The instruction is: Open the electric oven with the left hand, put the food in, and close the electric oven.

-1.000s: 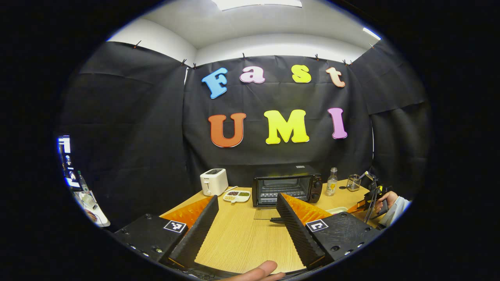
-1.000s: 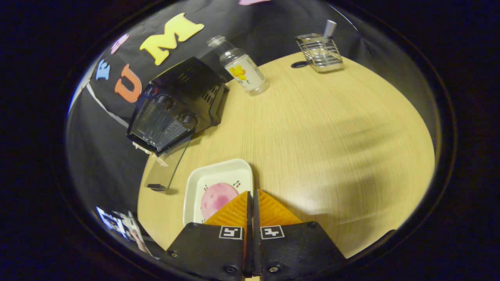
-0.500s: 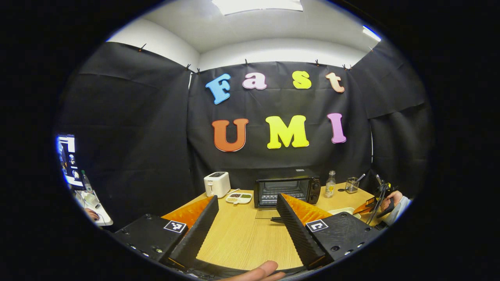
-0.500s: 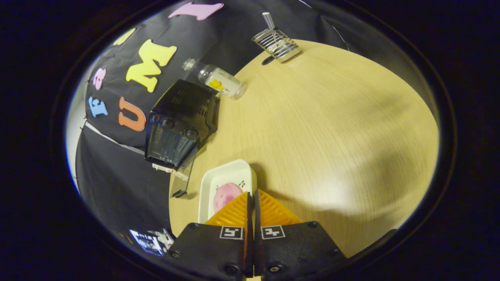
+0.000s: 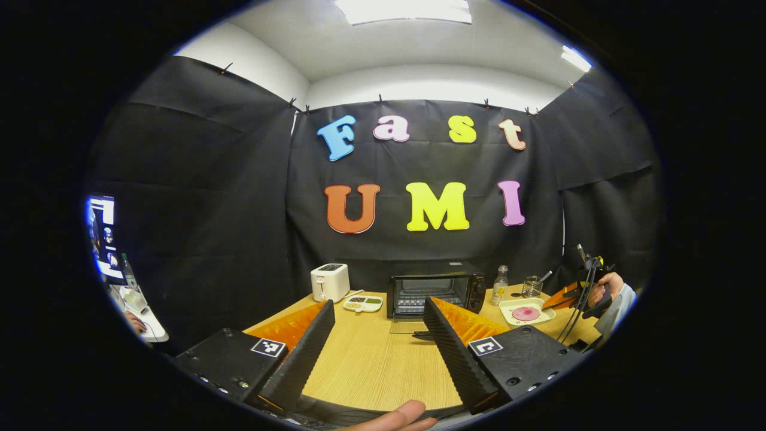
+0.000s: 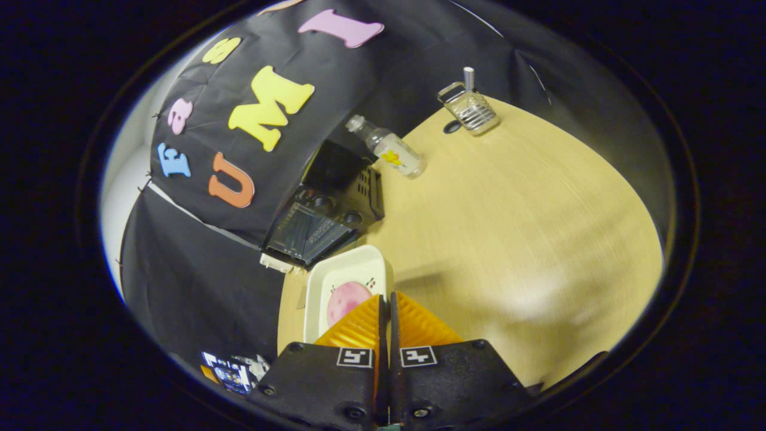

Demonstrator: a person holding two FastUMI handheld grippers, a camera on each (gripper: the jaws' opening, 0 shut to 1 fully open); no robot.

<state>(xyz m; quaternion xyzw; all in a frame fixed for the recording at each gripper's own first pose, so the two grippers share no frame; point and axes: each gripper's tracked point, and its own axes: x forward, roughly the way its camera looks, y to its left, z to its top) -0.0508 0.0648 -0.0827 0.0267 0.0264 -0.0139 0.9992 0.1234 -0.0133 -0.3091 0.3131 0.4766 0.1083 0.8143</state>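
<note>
Although the food (image 6: 346, 297) is no more than a thin pink slice, we read it as soft and light, lying flat in a shallow white tray (image 6: 316, 281) whose rim gives the only firm place to grip. We judge the tray stiff, smooth and light (probably plastic or melamine, though we cannot tell which), so it may tip or slip if pinched at one point only. The right gripper (image 6: 386, 308) has its orange fingers pressed together over the near edge of the tray; the rim itself is hidden beneath them, but the closed jaws and the tray standing clear of the table (image 6: 526, 227) suggest that they clamp it there. From the left gripper view the tray (image 5: 526, 312) hangs at the far right, just beside the hand (image 5: 601, 286) that holds the right gripper, above the table edge and to the right of the oven. A hold at one edge leaves the far end unsupported, so in our judgement the tray should be kept level to stop the slice sliding.

The electric oven (image 5: 434, 288) stands at the back of the table (image 5: 371, 365) with its glass door (image 5: 407, 326) let down flat, the rack inside exposed. The left gripper (image 5: 378, 323) is held low over the near table, its fingers spread wide and empty. A bottle (image 5: 498, 285) and a wire holder (image 5: 530, 287) stand to the right of the oven, a toaster (image 5: 330, 282) and a small divided dish (image 5: 362, 303) to its left.
</note>
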